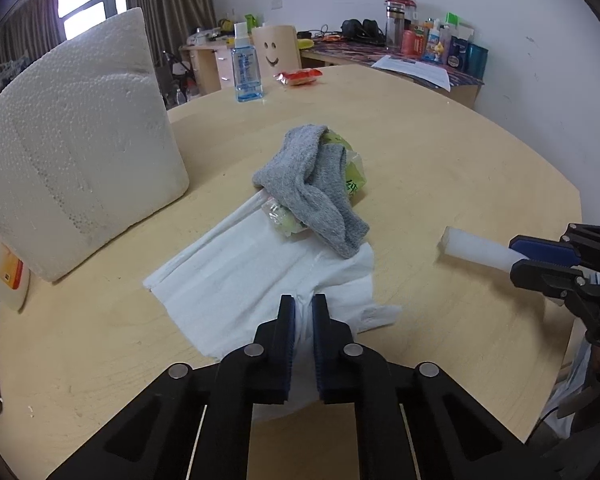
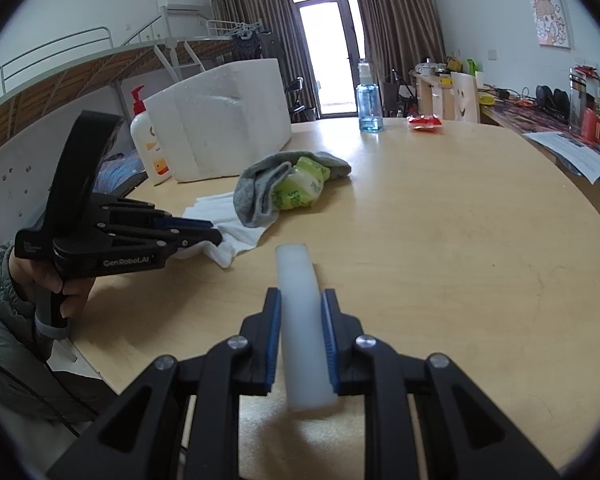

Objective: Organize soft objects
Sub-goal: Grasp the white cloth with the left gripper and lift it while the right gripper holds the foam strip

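Observation:
A white cloth point(image 1: 236, 276) lies spread on the wooden table point(image 1: 440, 168), and its near edge is pinched between the pads of my left gripper point(image 1: 303, 303), which is shut on it. A grey sock point(image 1: 312, 184) is draped over a green plastic packet point(image 1: 354, 164) at the cloth's far end. In the right wrist view the cloth point(image 2: 236, 236) runs under the left gripper point(image 2: 216, 236), with the sock point(image 2: 260, 188) and the packet point(image 2: 300, 188) behind. My right gripper point(image 2: 300, 300) is shut on a white foam bar point(image 2: 300, 320); from the left wrist the right gripper point(image 1: 518, 258) and the foam bar point(image 1: 480, 248) appear at right.
A large white foam block point(image 1: 72, 152) stands at the left of the table, a lotion bottle point(image 2: 150, 136) beside it. A blue spray bottle point(image 1: 246, 68) and a red snack packet point(image 1: 300, 76) sit at the far edge. A cluttered desk point(image 1: 420, 52) lies beyond. A person's hand point(image 2: 56, 280) holds the left gripper.

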Motion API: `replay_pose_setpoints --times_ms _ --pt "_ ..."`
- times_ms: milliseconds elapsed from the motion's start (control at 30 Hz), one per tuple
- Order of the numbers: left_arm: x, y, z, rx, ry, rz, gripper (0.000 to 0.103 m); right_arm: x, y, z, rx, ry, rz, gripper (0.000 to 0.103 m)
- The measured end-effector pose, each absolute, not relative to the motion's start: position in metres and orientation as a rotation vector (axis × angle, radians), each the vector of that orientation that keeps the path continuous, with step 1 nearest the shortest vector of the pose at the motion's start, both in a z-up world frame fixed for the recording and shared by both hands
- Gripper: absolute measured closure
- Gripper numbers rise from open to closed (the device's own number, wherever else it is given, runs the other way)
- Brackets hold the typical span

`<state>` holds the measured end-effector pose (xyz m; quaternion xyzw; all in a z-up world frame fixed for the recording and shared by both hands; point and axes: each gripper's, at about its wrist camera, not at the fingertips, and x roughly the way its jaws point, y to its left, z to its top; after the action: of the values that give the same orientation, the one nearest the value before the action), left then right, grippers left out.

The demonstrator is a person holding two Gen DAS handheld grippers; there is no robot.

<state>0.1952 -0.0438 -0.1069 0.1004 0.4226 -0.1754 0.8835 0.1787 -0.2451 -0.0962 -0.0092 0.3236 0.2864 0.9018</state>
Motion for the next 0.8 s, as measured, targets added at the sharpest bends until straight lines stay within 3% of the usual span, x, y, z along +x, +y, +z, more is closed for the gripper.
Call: replay_pose_setpoints --times_ms 800 --pt "0.13 -0.021 -0.051 0.141 0.686 -0.422 0.096 0.144 -0.233 -0.07 -0.034 0.575 0.575 0.079"
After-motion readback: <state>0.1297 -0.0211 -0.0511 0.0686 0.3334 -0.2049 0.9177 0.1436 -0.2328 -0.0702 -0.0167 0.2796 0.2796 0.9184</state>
